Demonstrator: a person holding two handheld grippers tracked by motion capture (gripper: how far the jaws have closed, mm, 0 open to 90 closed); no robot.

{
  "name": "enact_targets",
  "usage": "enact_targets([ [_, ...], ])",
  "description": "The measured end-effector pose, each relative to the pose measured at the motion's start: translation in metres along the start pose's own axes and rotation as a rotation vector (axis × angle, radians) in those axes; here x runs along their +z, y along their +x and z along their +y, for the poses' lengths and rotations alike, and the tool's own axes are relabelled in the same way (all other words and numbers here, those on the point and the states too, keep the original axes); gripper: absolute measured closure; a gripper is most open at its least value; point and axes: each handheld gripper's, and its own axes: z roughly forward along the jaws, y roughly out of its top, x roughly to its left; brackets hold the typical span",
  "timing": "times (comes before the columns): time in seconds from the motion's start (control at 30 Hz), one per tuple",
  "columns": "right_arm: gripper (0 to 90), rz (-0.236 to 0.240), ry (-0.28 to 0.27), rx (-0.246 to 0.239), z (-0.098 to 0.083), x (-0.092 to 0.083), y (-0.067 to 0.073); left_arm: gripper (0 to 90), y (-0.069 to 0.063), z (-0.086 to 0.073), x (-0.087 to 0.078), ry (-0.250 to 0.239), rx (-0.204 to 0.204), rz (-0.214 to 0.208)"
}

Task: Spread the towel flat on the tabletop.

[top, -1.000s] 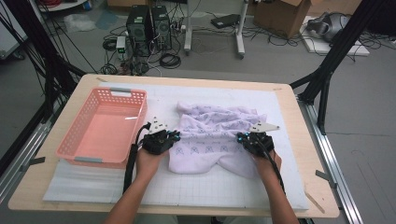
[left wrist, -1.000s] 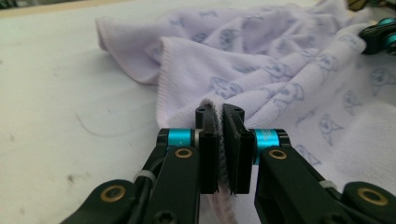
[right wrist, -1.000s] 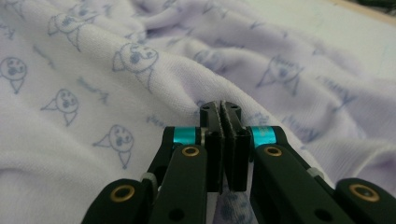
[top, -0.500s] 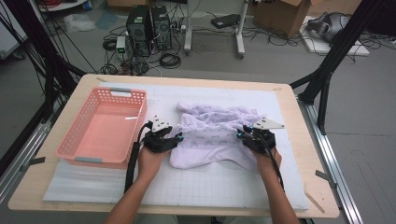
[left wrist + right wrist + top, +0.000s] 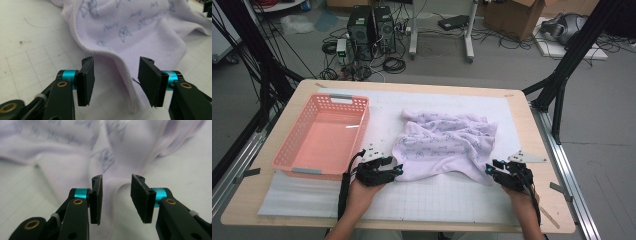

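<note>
Lilac printed towel (image 5: 447, 145) lies rumpled on the white mat just right of the pink basket (image 5: 323, 136), and we have a gripper at each near corner.

Going left to right from the basket: our left gripper (image 5: 394, 170) sits just off the towel's near left corner, its jaws having just come apart, with the ribbed hem (image 5: 125, 72) running between them but unpressed. The towel's long axis runs across the mat, away from the basket, to the near right corner, where our right gripper (image 5: 488, 170) stands, jaws likewise just opening, parted over a soft fold (image 5: 116, 186) without pinching it. Each hem lies straight ahead of its own jaws, so we judge both hands equally near for a fresh grasp.
</note>
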Motion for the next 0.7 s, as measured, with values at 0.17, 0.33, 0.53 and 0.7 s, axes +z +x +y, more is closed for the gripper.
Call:
enact_targets([
  [0.17,73.6,0.019,0.042,-0.016,-0.004,0.01,0.003,67.6,-0.005,-0.003,0.007,0.075,0.03,0.014],
  [0.33,87.5,-0.088,0.066,-0.058,-0.005,0.003,0.001,87.5,-0.004,-0.006,0.0,0.069,0.042,0.042],
  [0.53,72.2,-0.097,0.027,0.018,-0.016,-0.01,-0.011,76.4,-0.002,-0.016,-0.021,0.013,0.017,0.015],
  [0.7,67.6,-0.085,-0.023,0.016,-0.018,-0.029,-0.008,56.5,-0.003,-0.019,-0.027,0.0,0.009,0.023],
])
